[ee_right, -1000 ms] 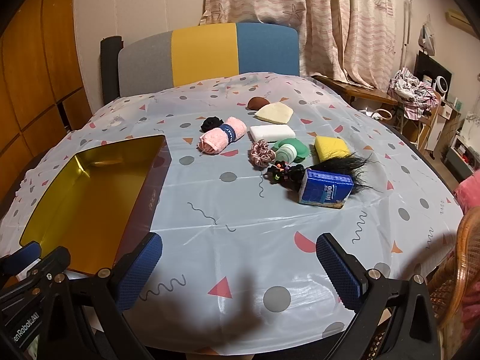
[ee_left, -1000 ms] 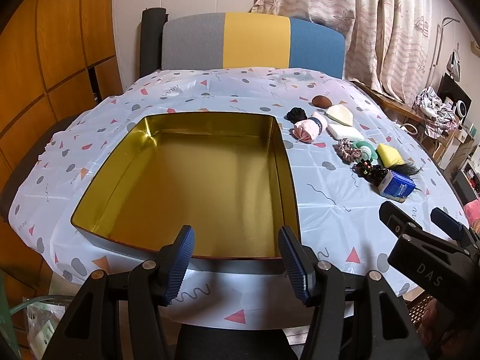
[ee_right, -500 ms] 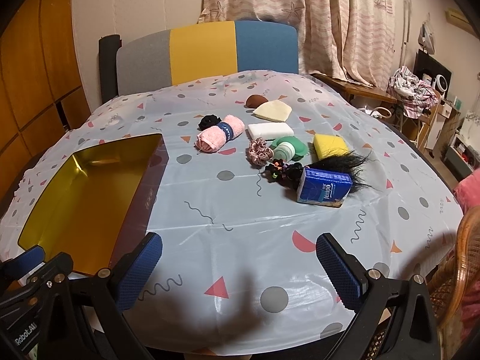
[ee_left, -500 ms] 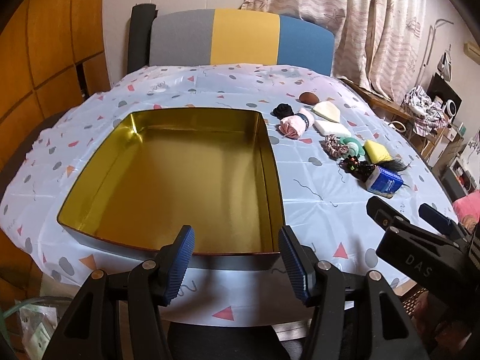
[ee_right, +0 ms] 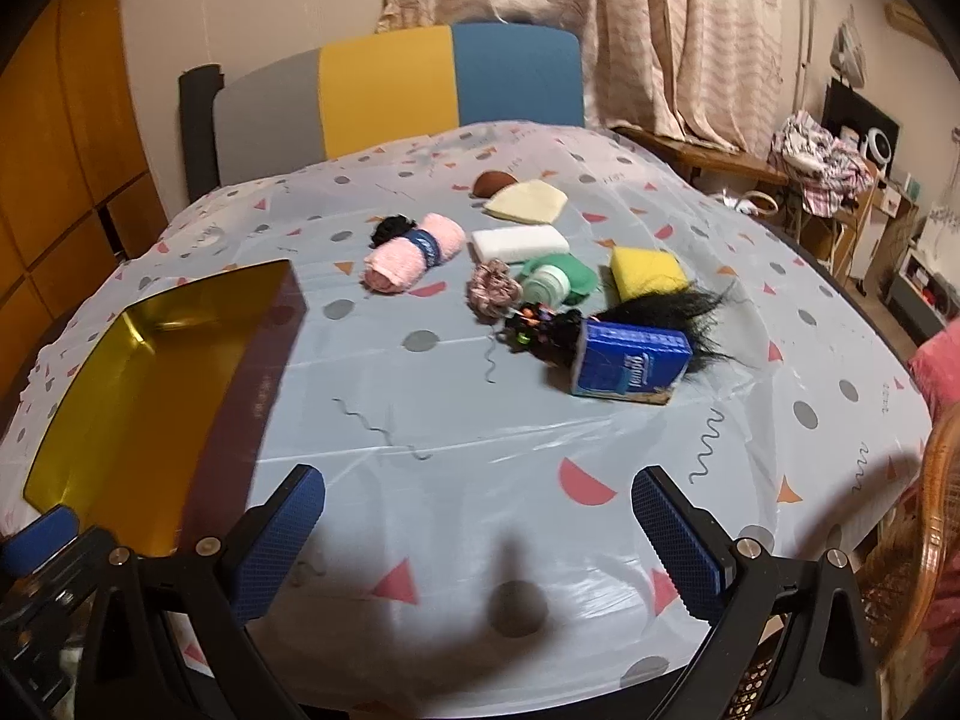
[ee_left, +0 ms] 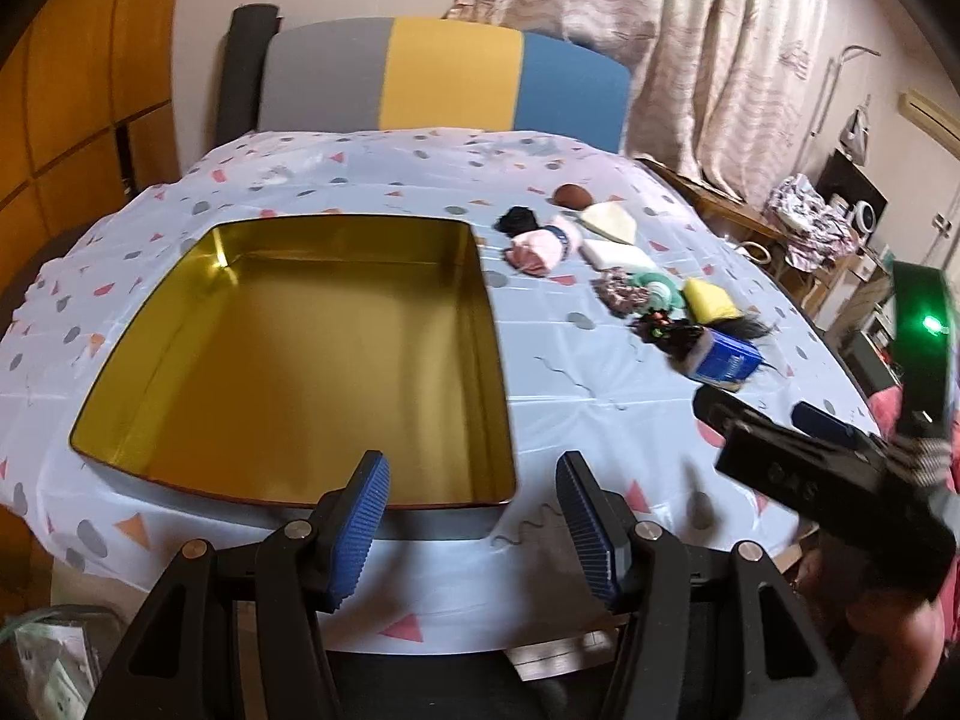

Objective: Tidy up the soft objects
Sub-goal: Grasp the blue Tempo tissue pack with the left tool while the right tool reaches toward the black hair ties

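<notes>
both hand-held grippers agape, empty: left (ee_left: 474, 516) over gold tin (ee_left: 492, 360); right (ee_right: 480, 534) well short of soft pile (ee_right: 528, 282).

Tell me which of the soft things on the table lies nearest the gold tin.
The pink rolled towel with the blue band. It lies closest to the gold tin, with the black scrunchie just behind it; the sponges and the tissue pack lie farther right.

Warm dim indoor light, motion blur, fisheye-bent dark corners, shadows on near tablecloth (ee_right: 480, 468)
</notes>
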A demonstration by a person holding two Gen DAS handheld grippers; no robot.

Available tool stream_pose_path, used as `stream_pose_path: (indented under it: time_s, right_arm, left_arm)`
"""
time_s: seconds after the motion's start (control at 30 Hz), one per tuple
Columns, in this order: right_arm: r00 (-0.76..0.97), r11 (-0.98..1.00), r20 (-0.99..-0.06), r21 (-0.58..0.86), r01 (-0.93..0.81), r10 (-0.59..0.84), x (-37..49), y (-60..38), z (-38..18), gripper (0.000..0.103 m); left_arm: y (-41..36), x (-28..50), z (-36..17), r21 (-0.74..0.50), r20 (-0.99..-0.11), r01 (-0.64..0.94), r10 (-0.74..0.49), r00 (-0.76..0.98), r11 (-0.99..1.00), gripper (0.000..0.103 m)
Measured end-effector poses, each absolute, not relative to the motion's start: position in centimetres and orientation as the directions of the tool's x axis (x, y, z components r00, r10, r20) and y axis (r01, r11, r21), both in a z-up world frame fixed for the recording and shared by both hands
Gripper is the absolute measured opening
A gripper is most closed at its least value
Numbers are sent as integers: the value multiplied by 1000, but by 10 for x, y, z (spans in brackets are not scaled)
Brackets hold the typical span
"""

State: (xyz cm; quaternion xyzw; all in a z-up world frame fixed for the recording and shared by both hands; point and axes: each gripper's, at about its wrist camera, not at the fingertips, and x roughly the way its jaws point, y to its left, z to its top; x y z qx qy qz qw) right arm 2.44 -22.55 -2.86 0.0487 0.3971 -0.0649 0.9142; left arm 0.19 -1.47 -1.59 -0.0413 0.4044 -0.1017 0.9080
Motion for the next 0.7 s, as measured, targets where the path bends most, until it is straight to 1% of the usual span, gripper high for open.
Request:
stream_pose_path:
  time_s: [0.07, 0.13, 0.2, 0.33, 0.4, 0.57, 0.7]
  right_arm:
    - [663, 984, -743, 32, 174, -93, 31, -238, -33, 103]
    - [643, 981, -754, -8, 195, -135, 38, -249, -38, 103]
    - [627, 975, -761, -33, 220, -167, 44, -263, -43, 103]
    - [600, 966, -780, -22, 259, -179, 51, -296, -53, 103]
    - [589, 962, -787, -21, 273, -184, 54, -311, -56, 103]
    - [616, 948, -756, -17, 319, -221, 63, -350, -44, 103]
    - [619, 934, -738, -43, 353, -268, 79, -376, -31, 103]
  left_arm:
    - [-25, 2, -15, -132, -728, 173, -214, 652, 976, 59]
    - [-36, 4, -14, -119, -730, 197, -220, 648, 973, 59]
    - [-43, 5, -13, -137, -727, 224, -252, 639, 965, 59]
    - [-57, 12, -13, -203, -735, 276, -333, 591, 939, 59]
    - [-65, 17, -14, -219, -741, 292, -353, 572, 931, 59]
    - [-94, 29, -16, -224, -755, 344, -386, 530, 912, 59]
    - [-116, 44, -17, -276, -760, 367, -436, 483, 888, 68]
